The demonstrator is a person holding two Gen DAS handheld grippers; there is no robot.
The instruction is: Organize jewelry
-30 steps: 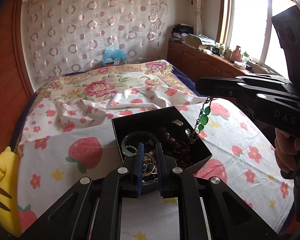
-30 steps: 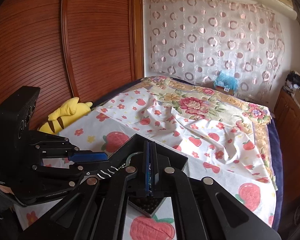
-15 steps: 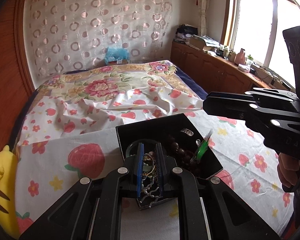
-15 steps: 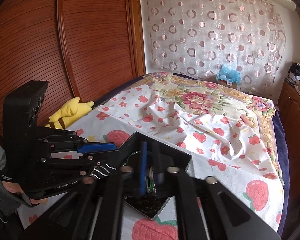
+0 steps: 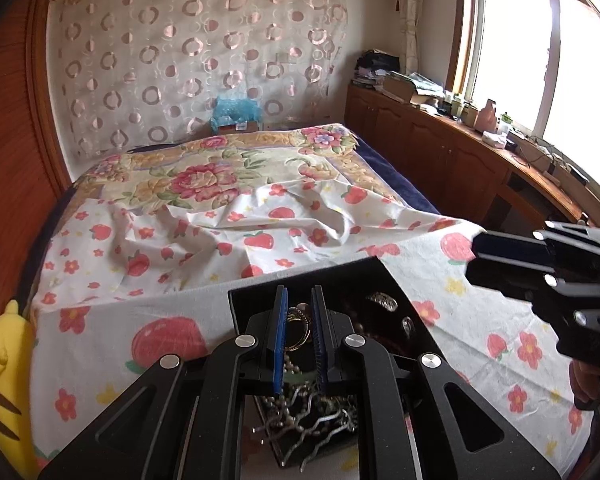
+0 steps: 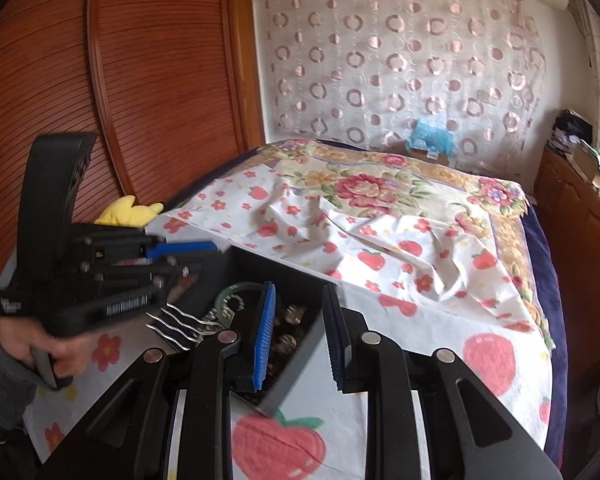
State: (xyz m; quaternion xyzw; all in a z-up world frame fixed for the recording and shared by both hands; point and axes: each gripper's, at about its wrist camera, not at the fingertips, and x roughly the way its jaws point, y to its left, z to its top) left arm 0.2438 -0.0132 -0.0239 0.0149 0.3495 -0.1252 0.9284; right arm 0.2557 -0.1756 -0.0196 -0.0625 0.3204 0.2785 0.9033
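Note:
A black jewelry box lies on the strawberry-print sheet, filled with tangled beads, rings and chains. My left gripper hangs over the box with its blue pads a small gap apart; a gold ring shows between them, and a wavy silver hairpin shows under this gripper in the right wrist view. My right gripper is open and empty above the box's right side. It also shows in the left wrist view.
A yellow plush toy lies at the bed's left edge beside the wooden wardrobe. A wooden cabinet with clutter runs along the right under the window. A blue bag sits beyond the bed.
My right gripper opened and let the green-bead chain drop into the box, then drew back right. My left gripper moved forward and lower over the box.

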